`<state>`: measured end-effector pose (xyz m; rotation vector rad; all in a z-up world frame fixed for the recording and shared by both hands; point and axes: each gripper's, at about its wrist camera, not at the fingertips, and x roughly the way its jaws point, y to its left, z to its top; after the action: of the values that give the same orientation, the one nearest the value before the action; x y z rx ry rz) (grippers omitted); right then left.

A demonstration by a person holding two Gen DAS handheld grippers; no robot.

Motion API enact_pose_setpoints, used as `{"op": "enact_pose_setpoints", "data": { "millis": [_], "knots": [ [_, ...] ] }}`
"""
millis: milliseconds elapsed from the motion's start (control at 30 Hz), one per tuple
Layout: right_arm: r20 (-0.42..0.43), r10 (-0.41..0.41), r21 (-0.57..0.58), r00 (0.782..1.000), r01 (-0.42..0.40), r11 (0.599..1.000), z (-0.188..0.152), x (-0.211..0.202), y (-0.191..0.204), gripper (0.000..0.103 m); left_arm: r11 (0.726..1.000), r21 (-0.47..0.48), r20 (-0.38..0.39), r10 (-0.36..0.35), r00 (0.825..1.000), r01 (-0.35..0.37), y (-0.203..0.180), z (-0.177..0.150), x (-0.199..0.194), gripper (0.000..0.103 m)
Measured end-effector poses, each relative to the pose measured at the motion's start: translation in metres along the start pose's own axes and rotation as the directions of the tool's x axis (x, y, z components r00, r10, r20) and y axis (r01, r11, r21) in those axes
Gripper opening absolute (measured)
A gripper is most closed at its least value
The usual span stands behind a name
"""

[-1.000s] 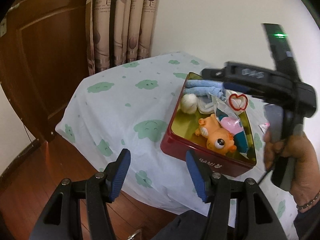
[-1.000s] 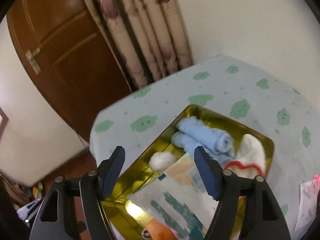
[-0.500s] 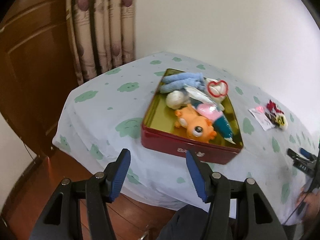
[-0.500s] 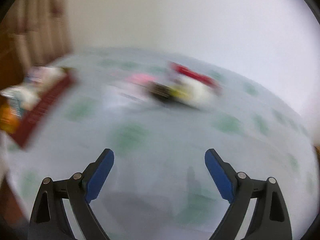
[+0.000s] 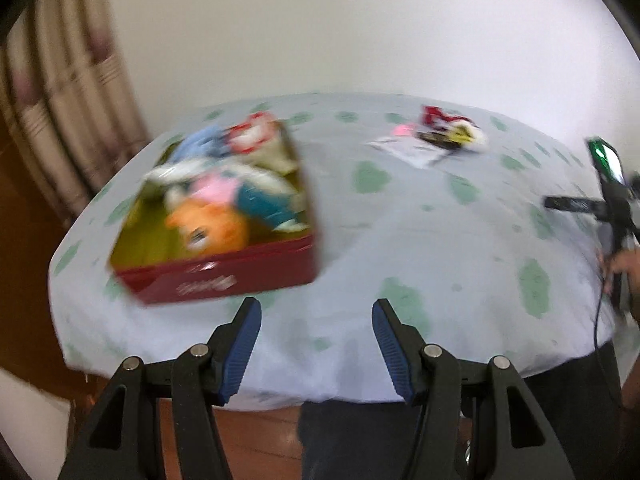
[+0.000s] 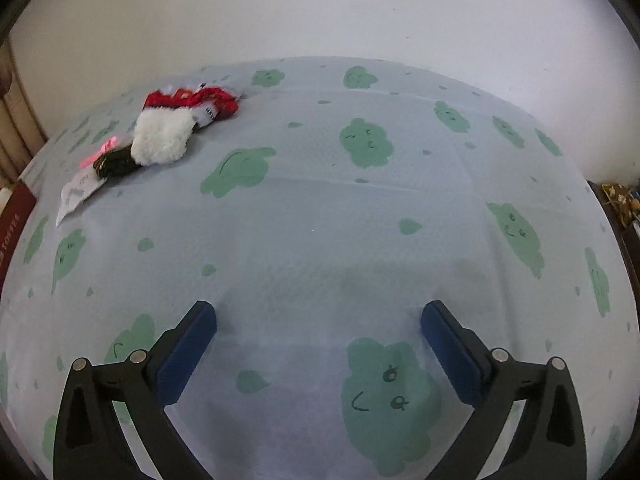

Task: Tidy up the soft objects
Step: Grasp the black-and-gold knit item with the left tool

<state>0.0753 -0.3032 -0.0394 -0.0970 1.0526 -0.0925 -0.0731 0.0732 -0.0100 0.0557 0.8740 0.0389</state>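
A red tin box (image 5: 224, 280) with a gold inside stands at the table's left end, blurred in the left wrist view; its edge shows in the right wrist view (image 6: 12, 220). It holds an orange plush (image 5: 212, 226), blue towels (image 5: 200, 144) and other soft items. A red and white fluffy sock pile (image 6: 168, 132) with a paper tag (image 6: 76, 192) lies on the cloth, also in the left wrist view (image 5: 452, 132). My left gripper (image 5: 316, 344) is open and empty before the table's front edge. My right gripper (image 6: 318, 356) is open and empty, low over the cloth.
The table wears a pale blue cloth with green cloud prints (image 6: 360, 140). A white wall (image 6: 320, 8) is behind it, a curtain (image 5: 60, 100) at the left. The right gripper's body and the hand (image 5: 616, 216) show at the right edge of the left wrist view.
Both views swung right. The right gripper left the box, now faces the open cloth with wider jaws. The left view shifted so the box sits at the left.
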Motion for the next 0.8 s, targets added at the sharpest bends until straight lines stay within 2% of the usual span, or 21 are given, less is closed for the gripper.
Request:
{"op": "enact_pose_setpoints", "data": {
  "millis": [133,300,333,400,500,633,800],
  "knots": [
    [0.004,0.018,-0.008,1.0,-0.018,1.0,-0.001,0.001,0.002,0.103,0.993,0.066,0.003,-0.099,0.995,0.099,-0.028,0.032,0.015,0.059],
    [0.024,0.049,0.007,0.999,-0.049,0.999,-0.003,-0.004,0.0,0.103,0.963,0.132,-0.035,-0.234,0.972,0.236,-0.06,0.099,0.052,0.059],
    [0.03,0.056,0.01,0.998,-0.056,0.998,-0.003,-0.005,-0.001,0.103,0.955,0.152,-0.04,-0.252,0.967,0.255,-0.068,0.114,0.061,0.059],
    [0.039,0.071,0.012,0.997,-0.071,0.997,-0.004,-0.006,-0.001,0.103,0.948,0.201,-0.03,-0.245,0.969,0.246,-0.084,0.137,0.076,0.059],
    [0.054,0.094,0.014,0.994,-0.095,0.995,-0.003,-0.008,-0.003,0.103,0.914,0.324,-0.048,-0.241,0.969,0.244,-0.111,0.168,0.102,0.059],
    [0.078,0.125,0.018,0.989,-0.127,0.992,-0.004,-0.01,-0.007,0.103,0.835,0.507,-0.071,-0.21,0.975,0.216,-0.144,0.189,0.135,0.059],
    [0.105,0.159,0.024,0.982,-0.162,0.986,-0.005,-0.012,-0.01,0.103,0.749,0.611,-0.158,-0.199,0.967,0.255,-0.162,0.205,0.17,0.059]
  ]
}}
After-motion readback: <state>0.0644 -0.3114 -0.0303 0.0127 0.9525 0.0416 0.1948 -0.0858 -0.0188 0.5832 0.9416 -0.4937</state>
